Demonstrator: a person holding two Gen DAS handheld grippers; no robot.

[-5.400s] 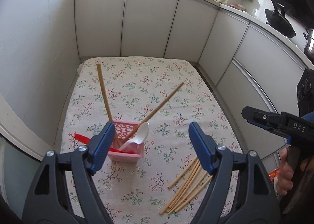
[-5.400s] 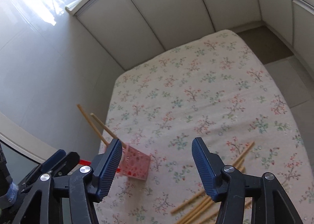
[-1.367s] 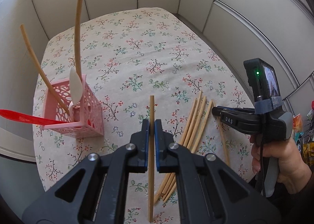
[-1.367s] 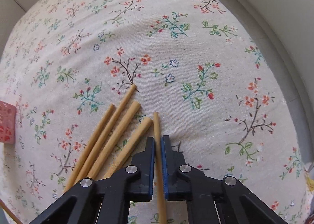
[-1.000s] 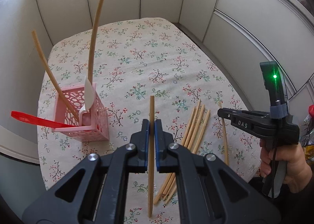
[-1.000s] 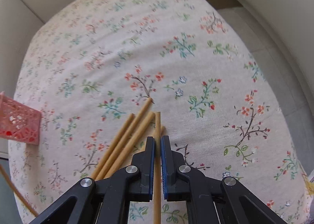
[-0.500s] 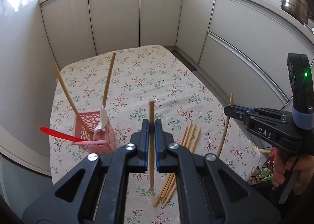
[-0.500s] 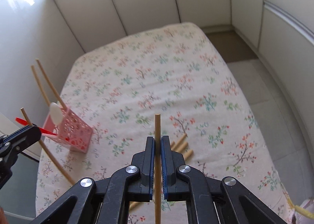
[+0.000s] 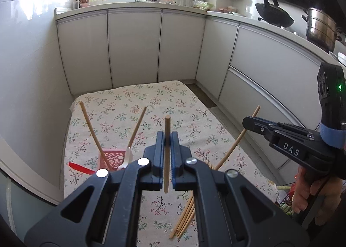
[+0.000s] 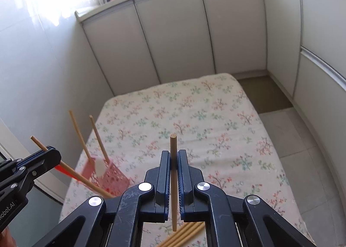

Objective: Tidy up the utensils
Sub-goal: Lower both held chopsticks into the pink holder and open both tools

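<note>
My left gripper [image 9: 166,136] is shut on a wooden chopstick [image 9: 166,156], held high above the floral tablecloth [image 9: 134,104]. My right gripper [image 10: 173,155] is shut on another chopstick [image 10: 173,182], seen from the left wrist view as a slanted stick [image 9: 237,139]. The pink lattice basket [image 9: 112,157] stands at the left with two chopsticks leaning out, a white spoon [image 9: 128,158] and a red utensil [image 9: 79,168]. Several loose chopsticks [image 9: 183,214] lie on the cloth below the grippers.
White cabinet doors [image 9: 134,46] ring the table on the far and right sides. A counter above carries a faucet, bottles, a wok [image 9: 273,16] and a steel pot [image 9: 320,28]. A hand [image 9: 313,195] holds the right gripper's handle.
Both grippers have risen with their chopsticks and tilted up, so the table looks farther away and the counter has come into view. The basket and loose chopsticks stayed put.
</note>
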